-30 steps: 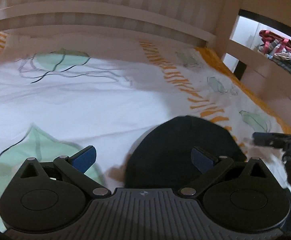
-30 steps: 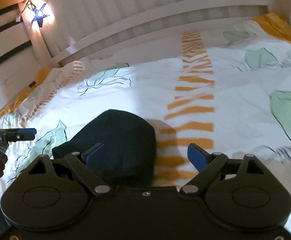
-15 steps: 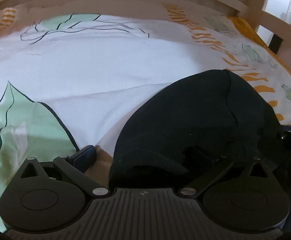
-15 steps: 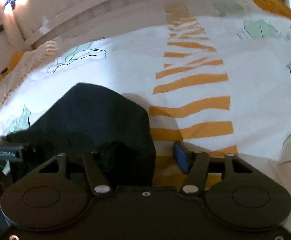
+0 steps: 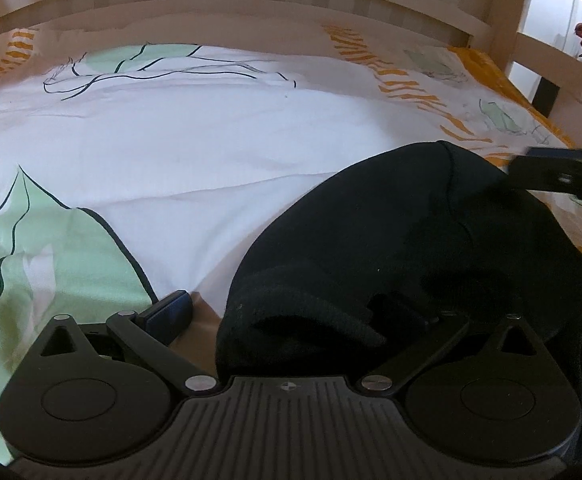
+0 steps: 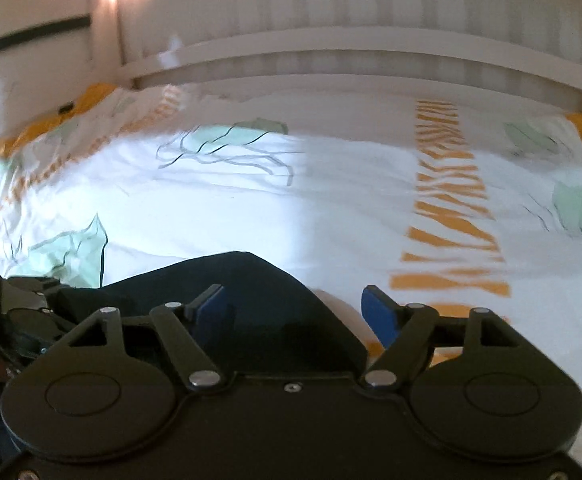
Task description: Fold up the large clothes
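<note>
No legible text, label, brand or number appears in either wrist view; the left gripper [image 5: 287, 312] body carries only a small round mark, possibly a logo, too small to read.

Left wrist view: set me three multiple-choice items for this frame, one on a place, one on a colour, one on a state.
1. Where does the garment lie?
A. on a chair
B. on the sheet
C. on the floor

2. What colour are the sheet's stripes?
A. orange
B. purple
C. red

3. How do the left gripper jaws stand?
A. shut with nothing between them
B. clamped on the bed rail
C. wide apart, garment edge between them

Key:
1 B: the black cloth rests on the printed sheet.
2 A: the stripe bands run orange on white.
3 C: the blue pad stands clear of the cloth.
</note>
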Demonstrator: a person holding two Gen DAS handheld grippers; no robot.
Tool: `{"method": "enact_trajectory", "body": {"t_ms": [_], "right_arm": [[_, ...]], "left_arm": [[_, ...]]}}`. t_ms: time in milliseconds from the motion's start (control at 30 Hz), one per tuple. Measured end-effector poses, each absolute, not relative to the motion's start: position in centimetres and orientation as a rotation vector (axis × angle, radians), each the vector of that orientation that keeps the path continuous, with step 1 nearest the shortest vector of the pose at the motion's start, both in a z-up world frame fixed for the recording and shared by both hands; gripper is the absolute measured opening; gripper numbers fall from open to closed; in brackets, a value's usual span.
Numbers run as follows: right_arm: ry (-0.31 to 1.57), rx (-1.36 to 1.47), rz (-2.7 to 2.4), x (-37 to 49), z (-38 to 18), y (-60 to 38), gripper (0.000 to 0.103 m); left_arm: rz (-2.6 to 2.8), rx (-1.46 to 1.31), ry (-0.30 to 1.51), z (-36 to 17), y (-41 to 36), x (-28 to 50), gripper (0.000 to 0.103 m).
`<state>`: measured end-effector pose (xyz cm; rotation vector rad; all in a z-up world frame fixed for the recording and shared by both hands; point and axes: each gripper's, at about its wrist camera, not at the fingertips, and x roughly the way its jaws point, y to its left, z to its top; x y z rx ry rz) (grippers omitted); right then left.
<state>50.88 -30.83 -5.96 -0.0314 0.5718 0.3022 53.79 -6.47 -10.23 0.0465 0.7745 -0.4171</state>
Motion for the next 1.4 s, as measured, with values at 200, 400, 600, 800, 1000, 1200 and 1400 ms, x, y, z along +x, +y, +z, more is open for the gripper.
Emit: {"method": "enact_trajectory", "body": {"t_ms": [200,400,600,800,1000,1200,1400], "right_arm": [[0.623,-0.147,0.335,53.8,-6.9,-27.9,0.072],[0.647,-0.284,0.352,55.2,-7.6,-25.5,0.058],[0.637,-0.388,0.353,54.1,-7.4,-23.9,0.014],[0.475,-0.388,0.368,49.1,-3.4,-24.3,0.013],[0.311,-0.535,0.399,39.7,0.4,-22.9,0.013],[0.164,-0.666,0.449,28.2,0.8,-21.2,0.013],[0.113,-0.785,0.524,18.2,-4.2,-19.3,0.013]], "left_arm": [[-0.421,0.035,0.747,-10.5,-6.2,53.4,0.103],[-0.421,0.033,0.744,-10.5,-6.3,53.3,0.103],[-0.446,0.060,0.773,-8.6,-5.9,52.9,0.103],[-0.615,-0.140,0.760,-4.2,-2.8,48.5,0.103],[-0.733,-0.277,0.875,-4.4,-2.2,43.7,0.103],[-0.762,-0.265,0.899,-5.0,-0.8,38.2,0.103],[-0.778,-0.191,0.932,-6.2,2.7,31.9,0.103]]}}
